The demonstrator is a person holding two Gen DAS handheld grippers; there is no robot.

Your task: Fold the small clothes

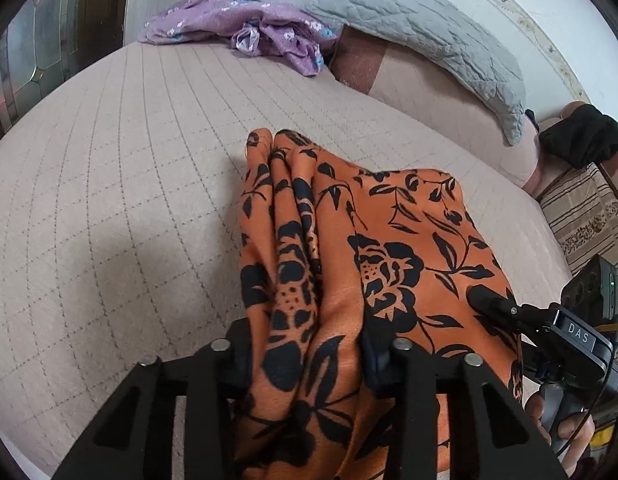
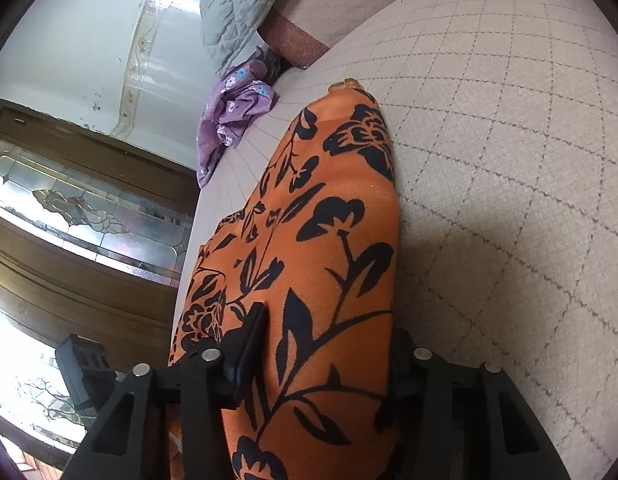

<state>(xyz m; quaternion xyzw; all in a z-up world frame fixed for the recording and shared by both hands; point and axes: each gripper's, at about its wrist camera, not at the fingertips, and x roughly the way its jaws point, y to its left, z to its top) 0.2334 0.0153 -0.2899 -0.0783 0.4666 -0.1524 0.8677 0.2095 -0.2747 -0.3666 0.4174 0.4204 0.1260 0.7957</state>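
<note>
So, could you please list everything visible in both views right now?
Floral garment: one, orange with black flowers, on the bed, gripped by both claws.
Purple garment: one, lilac floral, crumpled at the bed's far edge.
Quilted pillow: one, grey, by the wall.
Bed cover: one, beige, stitched grid.
Black cloth: one, far right.
Left claw: black, shut on the floral garment.
Right claw: black, shut on it too.
</note>
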